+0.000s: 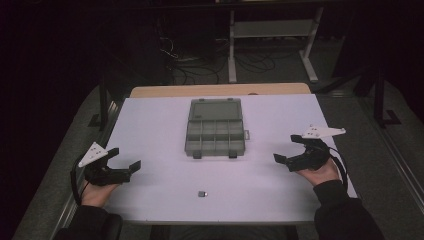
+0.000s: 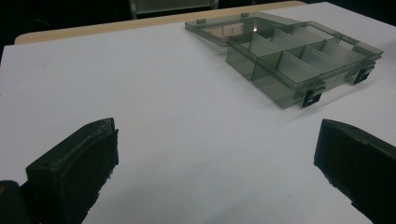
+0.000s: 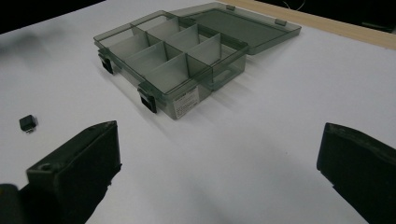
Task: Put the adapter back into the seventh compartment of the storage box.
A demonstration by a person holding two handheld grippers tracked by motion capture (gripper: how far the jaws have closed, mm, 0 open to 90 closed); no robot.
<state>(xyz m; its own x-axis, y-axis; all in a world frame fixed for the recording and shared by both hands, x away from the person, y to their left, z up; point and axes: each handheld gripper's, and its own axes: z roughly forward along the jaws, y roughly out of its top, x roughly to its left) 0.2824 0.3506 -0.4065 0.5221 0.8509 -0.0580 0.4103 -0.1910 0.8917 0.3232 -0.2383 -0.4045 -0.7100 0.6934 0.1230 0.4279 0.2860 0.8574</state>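
A smoky clear organiser box [image 1: 215, 129] lies open in the middle of the white table [image 1: 150, 120], its lid folded flat toward the far side and its compartments bare. I also see the box [image 2: 299, 60] from the left gripper view and the box [image 3: 182, 60] from the right gripper view. A small dark part [image 1: 202, 193] lies near the front edge; the part [image 3: 28, 123] is left of the right jaws. My left gripper [image 1: 125, 160] rests at the table's left edge, open and holding nothing. My right gripper [image 1: 286, 148] rests at the right, open, nothing between its jaws.
The table's wooden far edge [image 1: 220, 90] shows behind the white top. Beyond it stand a metal frame [image 1: 272, 35] and loose cables [image 1: 200, 65] on the dark floor. White surface lies bare between both grippers and the box.
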